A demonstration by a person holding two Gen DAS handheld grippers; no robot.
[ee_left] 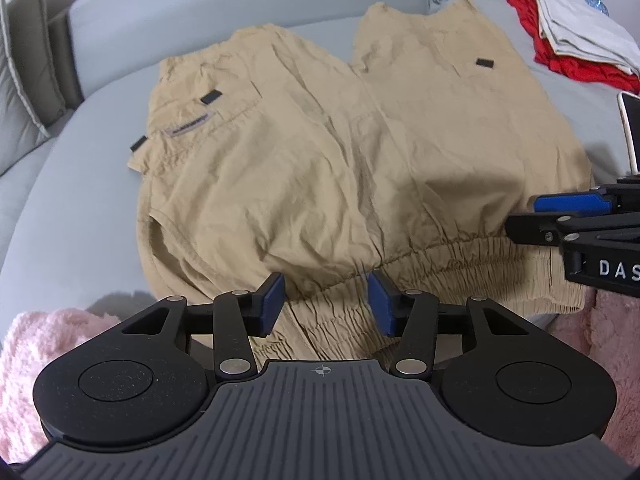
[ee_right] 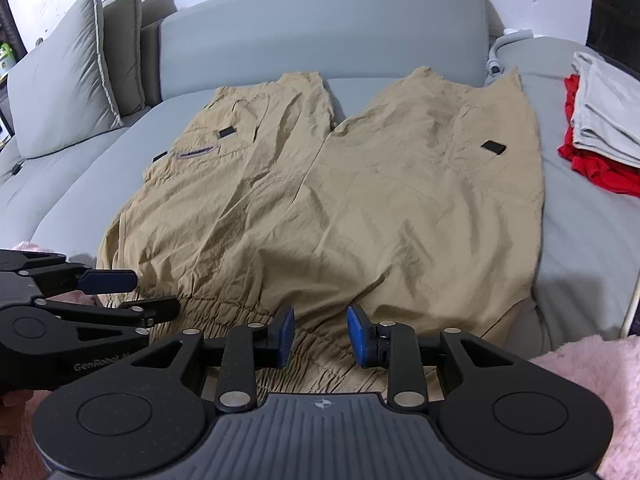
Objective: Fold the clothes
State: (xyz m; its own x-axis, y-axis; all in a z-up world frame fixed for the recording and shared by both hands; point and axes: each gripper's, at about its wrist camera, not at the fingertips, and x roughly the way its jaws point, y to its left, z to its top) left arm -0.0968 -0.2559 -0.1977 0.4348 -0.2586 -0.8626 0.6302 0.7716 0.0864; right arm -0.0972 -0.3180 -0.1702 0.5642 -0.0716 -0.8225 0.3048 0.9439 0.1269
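Tan cargo shorts [ee_left: 320, 160] [ee_right: 360, 200] lie spread flat on a grey sofa seat [ee_left: 80, 220] [ee_right: 580, 240], legs pointing away and the elastic waistband [ee_left: 440, 256] [ee_right: 224, 312] nearest me. My left gripper [ee_left: 326, 304] hovers over the left part of the waistband. Its blue pads are apart and do not press the cloth. In the right wrist view the left gripper [ee_right: 156, 292] comes in from the left edge. My right gripper [ee_right: 320, 336] stands over the waistband further right, jaws apart, with fabric showing in the gap. It shows side-on as right gripper [ee_left: 520, 216].
A folded grey garment on a red one [ee_left: 580, 36] [ee_right: 600, 120] lies at the far right. Grey cushions [ee_left: 20, 80] [ee_right: 64, 80] lean at the left by the backrest [ee_right: 320, 28]. A pink fluffy blanket [ee_left: 36, 344] [ee_right: 592, 380] covers the near edge. A white-edged flat object [ee_left: 630, 128] stands right.
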